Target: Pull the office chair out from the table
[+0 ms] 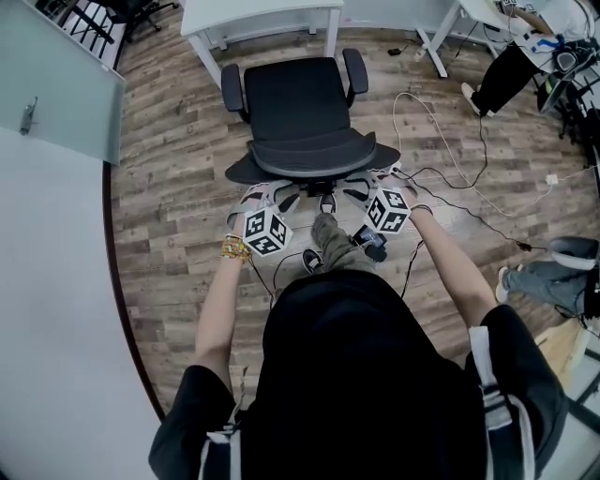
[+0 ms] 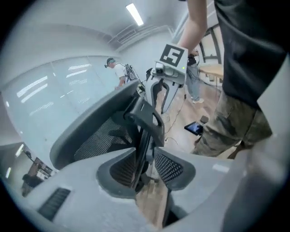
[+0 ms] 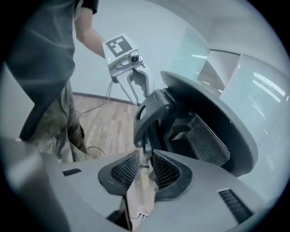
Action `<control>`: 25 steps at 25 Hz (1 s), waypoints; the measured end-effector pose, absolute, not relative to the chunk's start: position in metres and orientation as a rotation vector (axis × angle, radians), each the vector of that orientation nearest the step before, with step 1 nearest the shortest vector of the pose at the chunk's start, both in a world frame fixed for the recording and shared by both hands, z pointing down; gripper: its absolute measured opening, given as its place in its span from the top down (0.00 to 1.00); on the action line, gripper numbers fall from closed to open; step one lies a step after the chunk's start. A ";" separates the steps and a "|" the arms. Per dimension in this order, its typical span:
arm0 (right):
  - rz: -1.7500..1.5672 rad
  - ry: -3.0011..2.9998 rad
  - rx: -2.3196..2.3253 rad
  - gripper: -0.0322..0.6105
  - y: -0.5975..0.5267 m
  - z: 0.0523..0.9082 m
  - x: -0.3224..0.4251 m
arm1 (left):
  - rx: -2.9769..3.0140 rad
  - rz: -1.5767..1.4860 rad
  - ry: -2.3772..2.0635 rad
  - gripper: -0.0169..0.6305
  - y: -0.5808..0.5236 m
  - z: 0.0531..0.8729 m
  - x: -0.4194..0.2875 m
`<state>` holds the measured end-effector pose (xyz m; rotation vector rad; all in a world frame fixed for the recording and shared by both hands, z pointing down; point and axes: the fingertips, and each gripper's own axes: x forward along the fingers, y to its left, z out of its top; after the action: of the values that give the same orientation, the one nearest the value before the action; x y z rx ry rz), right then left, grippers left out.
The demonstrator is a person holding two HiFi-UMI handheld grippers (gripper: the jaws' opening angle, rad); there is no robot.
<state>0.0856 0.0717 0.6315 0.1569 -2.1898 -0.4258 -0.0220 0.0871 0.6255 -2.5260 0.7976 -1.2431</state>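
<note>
- Head view: the office chair (image 1: pixel 300 103) stands on the wood floor (image 1: pixel 173 187), between the person and the white table (image 1: pixel 262 17). Its seat front points away from the person towards the table, and its curved backrest faces the person. The back-to-front axis runs nearly straight up the picture, with one armrest on each side. The seat's front edge is near the table's near edge.
- Head view: the left gripper (image 1: pixel 267 199) and the right gripper (image 1: pixel 373 186) reach in side by side under the backrest's lower rim, just above the person's shoe. Loose cables (image 1: pixel 450 183) trail across the floor to the right.
- Left gripper view: the left gripper (image 2: pixel 146 165) has its pads closed on a thin dark strut of the chair's back frame (image 2: pixel 144 118), which rises steeply between them. The mesh back is to the left, and the right gripper (image 2: pixel 162 97) is beyond.
- Right gripper view: the right gripper (image 3: pixel 145 165) is likewise pinched on a dark strut of the back frame (image 3: pixel 152 113). The mesh is to the right, and the left gripper (image 3: pixel 136 88) is behind.
</note>
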 end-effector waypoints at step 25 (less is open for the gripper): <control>-0.272 -2.965 0.818 0.91 0.021 0.395 -0.002 | -2.540 0.189 1.742 0.88 0.009 0.384 -0.051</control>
<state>-0.0023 0.0212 0.3954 0.8183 -2.9653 -0.2721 -0.0514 0.0091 0.3845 -2.5398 1.7422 0.1889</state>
